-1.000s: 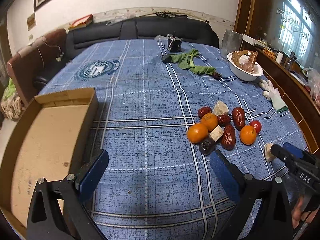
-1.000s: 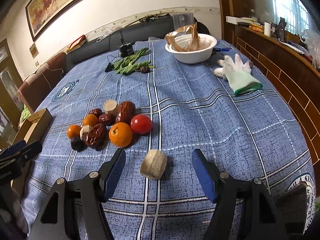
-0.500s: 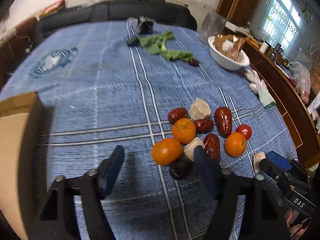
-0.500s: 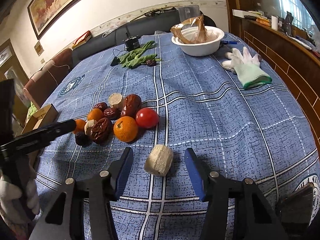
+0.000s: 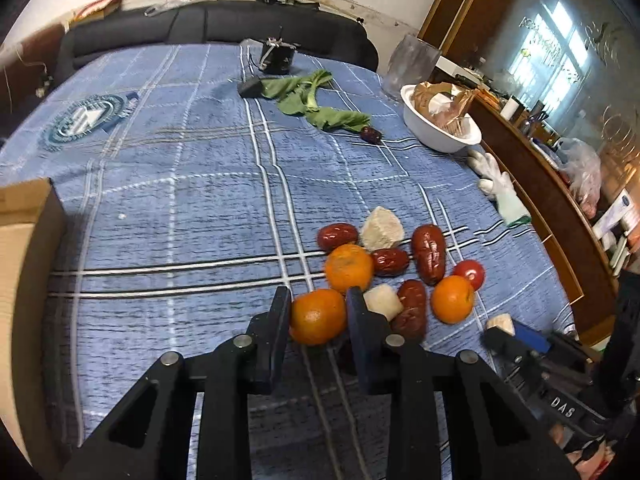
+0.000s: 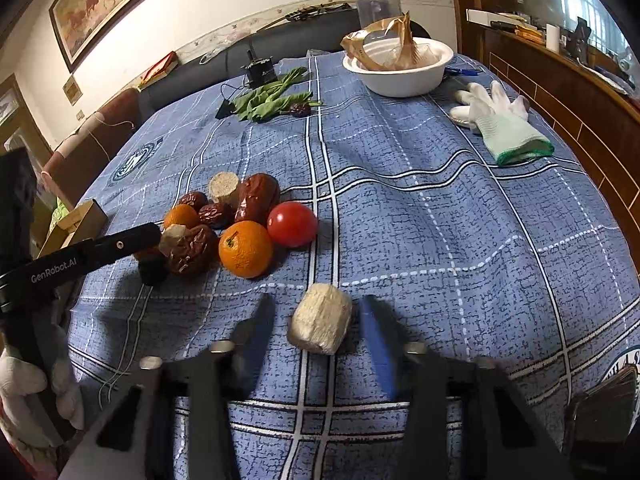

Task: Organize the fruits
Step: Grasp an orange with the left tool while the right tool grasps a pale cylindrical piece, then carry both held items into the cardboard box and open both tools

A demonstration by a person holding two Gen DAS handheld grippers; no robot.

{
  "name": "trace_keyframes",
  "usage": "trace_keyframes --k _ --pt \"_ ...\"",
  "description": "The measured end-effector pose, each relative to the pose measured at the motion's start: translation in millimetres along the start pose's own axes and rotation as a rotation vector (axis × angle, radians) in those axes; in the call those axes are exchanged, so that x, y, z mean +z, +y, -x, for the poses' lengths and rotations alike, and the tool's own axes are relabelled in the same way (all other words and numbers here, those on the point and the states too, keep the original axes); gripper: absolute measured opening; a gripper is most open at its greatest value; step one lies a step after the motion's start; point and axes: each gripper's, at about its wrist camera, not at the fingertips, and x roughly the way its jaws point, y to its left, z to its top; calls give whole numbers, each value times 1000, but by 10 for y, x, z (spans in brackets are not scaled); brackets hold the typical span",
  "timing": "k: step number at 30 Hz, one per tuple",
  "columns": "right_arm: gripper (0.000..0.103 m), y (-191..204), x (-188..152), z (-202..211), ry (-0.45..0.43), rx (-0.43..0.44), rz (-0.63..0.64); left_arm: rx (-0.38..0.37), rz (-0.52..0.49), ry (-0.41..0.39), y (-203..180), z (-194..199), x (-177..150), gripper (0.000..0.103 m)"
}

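Both grippers have closed in since a second ago, the left gripper (image 5: 318, 316) closing on an orange (image 5: 318, 317), the right gripper (image 6: 318, 334) around a pale chunk (image 6: 320, 323) on the tablecloth (image 6: 440, 208); picking up, lifts next

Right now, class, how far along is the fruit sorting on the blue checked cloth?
Done: nothing visibly; the part of the brown cardboard box in view holds no fruit. In hand: the left gripper is closing on a round orange tangerine; the right gripper is closing around a pale cut cylinder, pads not yet touching. Left: two more tangerines, the wrinkled red dates and the red tomato remain unsorted.
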Motion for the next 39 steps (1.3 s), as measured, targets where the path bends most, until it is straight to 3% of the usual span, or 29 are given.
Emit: trace_keyframes --k 5,9,12,15,20,27,33,39 --pt "34 -7 -12 5 -5 -1 -2 -12 29 4 63 0 -32 29" --pt "34 -2 -13 9 -1 -5 1 42 -52 14 -82 -115 -80 36" --pt "34 8 -27 18 -3 -9 4 94 -110 2 -169 -134 -116 31" --pt "32 25 -51 41 -9 -10 13 98 -105 -3 -178 -84 -148 28" --pt "32 87 -66 147 -24 2 25 80 -67 -53 -171 259 -200 28" --pt "32 448 -22 406 -57 104 72 90 1 -124 147 993 -336 29" --pt "32 1109 24 539 -43 274 151 258 114 -164 876 1535 -601 29" --pt "33 2016 -52 430 47 444 258 449 229 -165 1606 1915 -897 29"
